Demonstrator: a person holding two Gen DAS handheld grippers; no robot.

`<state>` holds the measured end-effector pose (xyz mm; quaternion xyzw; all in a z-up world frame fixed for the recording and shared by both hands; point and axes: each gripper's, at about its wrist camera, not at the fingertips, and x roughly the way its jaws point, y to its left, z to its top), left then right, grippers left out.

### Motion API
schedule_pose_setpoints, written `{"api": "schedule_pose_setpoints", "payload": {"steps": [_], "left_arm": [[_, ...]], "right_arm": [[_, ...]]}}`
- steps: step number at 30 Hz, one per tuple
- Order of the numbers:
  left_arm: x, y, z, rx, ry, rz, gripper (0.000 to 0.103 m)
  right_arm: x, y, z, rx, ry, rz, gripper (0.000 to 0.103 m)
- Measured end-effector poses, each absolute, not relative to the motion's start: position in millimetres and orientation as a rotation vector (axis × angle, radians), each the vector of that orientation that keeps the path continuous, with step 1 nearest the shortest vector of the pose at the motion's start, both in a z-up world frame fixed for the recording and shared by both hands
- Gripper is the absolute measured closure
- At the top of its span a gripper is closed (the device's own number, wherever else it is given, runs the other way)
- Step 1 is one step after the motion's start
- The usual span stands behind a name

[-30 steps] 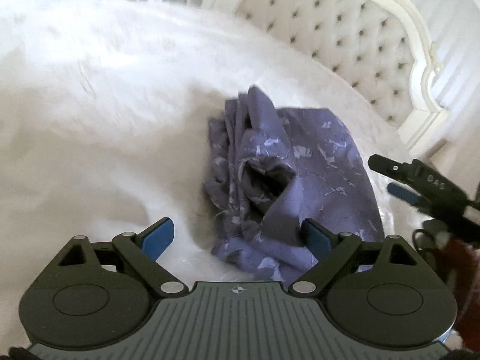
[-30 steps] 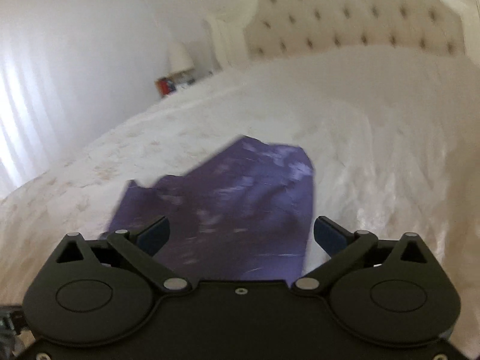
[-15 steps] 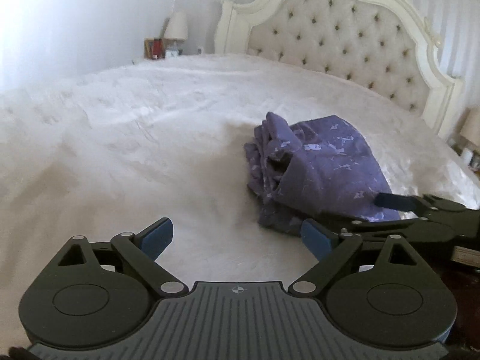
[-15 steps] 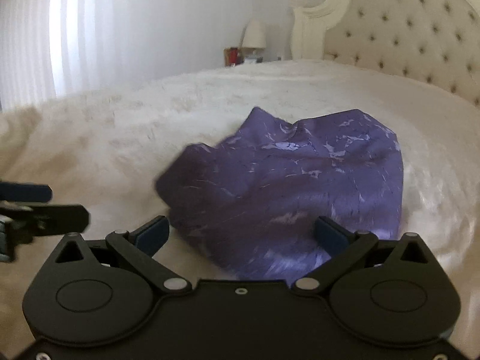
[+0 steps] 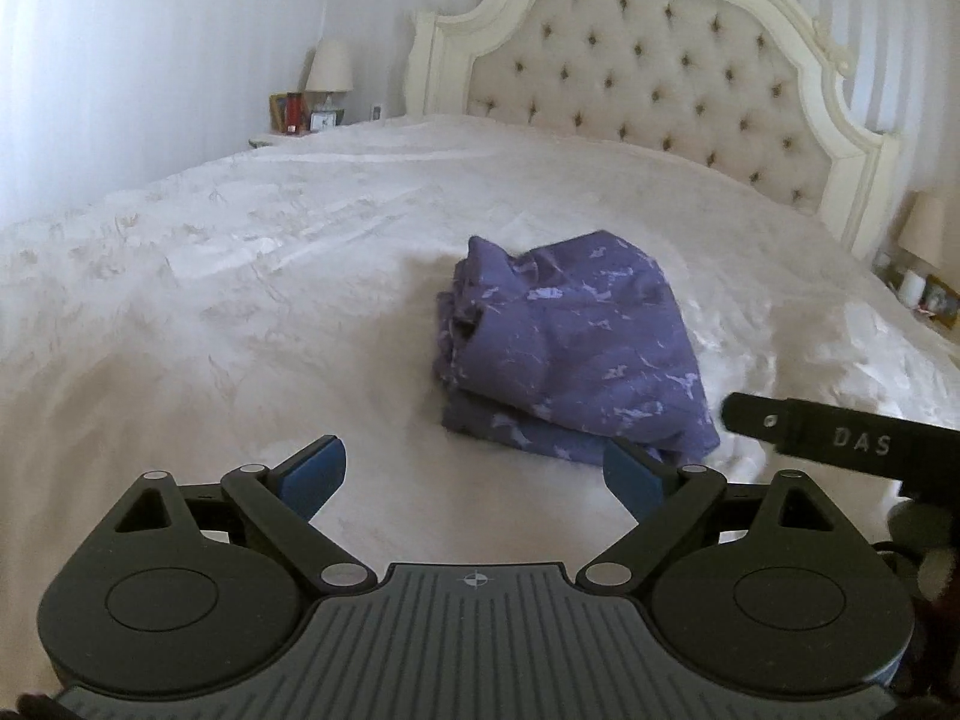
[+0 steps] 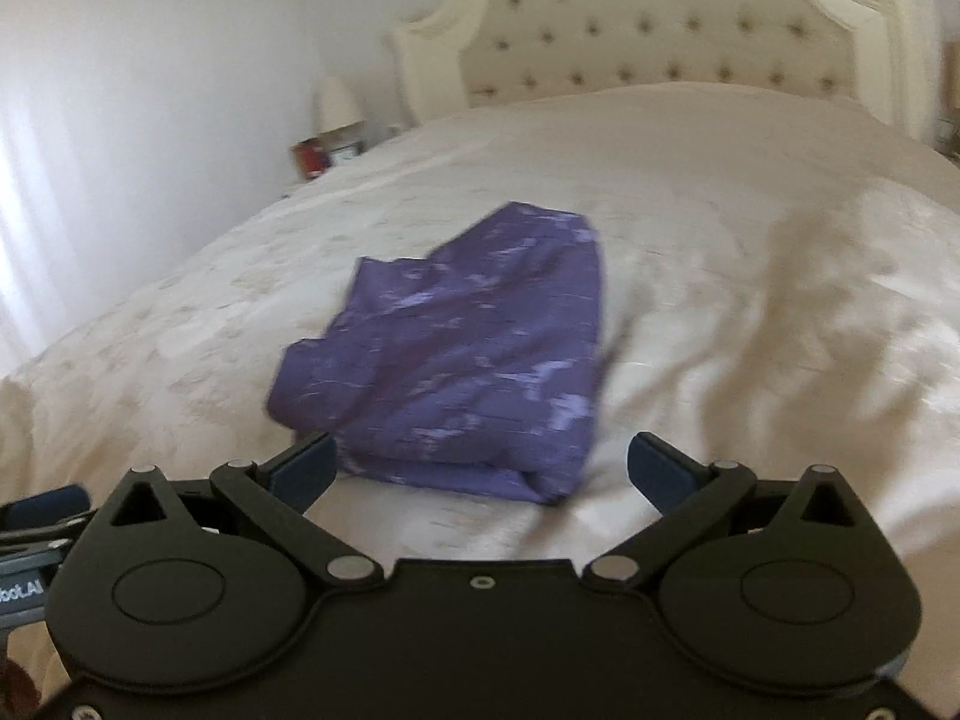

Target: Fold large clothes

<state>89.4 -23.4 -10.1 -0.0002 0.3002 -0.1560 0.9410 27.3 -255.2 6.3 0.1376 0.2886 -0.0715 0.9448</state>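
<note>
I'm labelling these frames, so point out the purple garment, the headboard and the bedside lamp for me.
purple garment (image 5: 576, 348), left wrist view, middle of the folded top layer.
headboard (image 5: 660, 78), left wrist view, tufted panel centre.
bedside lamp (image 5: 329, 66), left wrist view, on the shade.

One folded purple garment (image 5: 570, 348), one bed (image 5: 240, 300), two claws, perhaps two lamps (image 5: 329, 69)

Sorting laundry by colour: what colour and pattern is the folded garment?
Purple garment with pale lilac splotches, sharpest in the left wrist view.
</note>
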Motion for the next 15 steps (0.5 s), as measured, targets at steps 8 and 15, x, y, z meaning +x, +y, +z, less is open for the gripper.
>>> {"api": "schedule_pose_setpoints", "payload": {"steps": [8, 15], "left_arm": [[80, -34, -10, 0.061, 0.625, -0.248, 0.009], [74, -36, -9, 0.064, 0.633, -0.247, 0.009]], "right_arm": [[-7, -266, 10, 0.295, 0.596, -0.195, 0.000], [-17, -253, 11, 0.230, 0.623, -0.219, 0.000]]}}
